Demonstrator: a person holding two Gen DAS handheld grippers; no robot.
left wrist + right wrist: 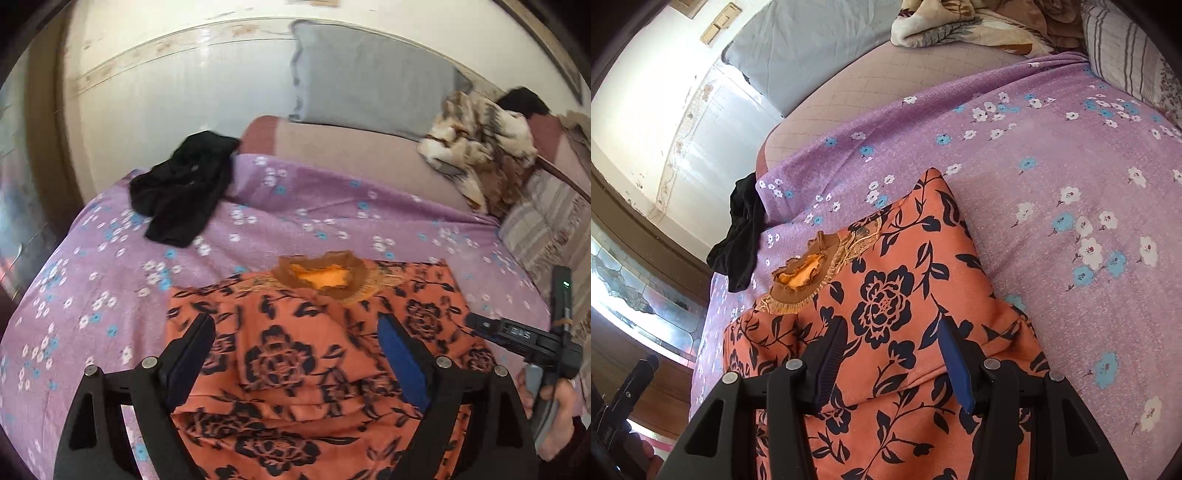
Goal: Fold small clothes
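a: where's the garment?
b: orange floral top [303, 369] flat on the purple flowered bedsheet [110, 295], near edge of the bed, brown ruffled collar [325, 277] on its far side, its sides look folded in.
a: left gripper [295, 332]?
b: jaws wide apart, above the top, nothing between the pads.
a: right gripper [894, 347]?
b: about half open over the top's right part, pads not pinching any cloth that i can see.
a: other stuff?
b: black garment [184, 184] far left, grey pillow [369, 81] at the far wall, furry blanket [476, 147] far right.
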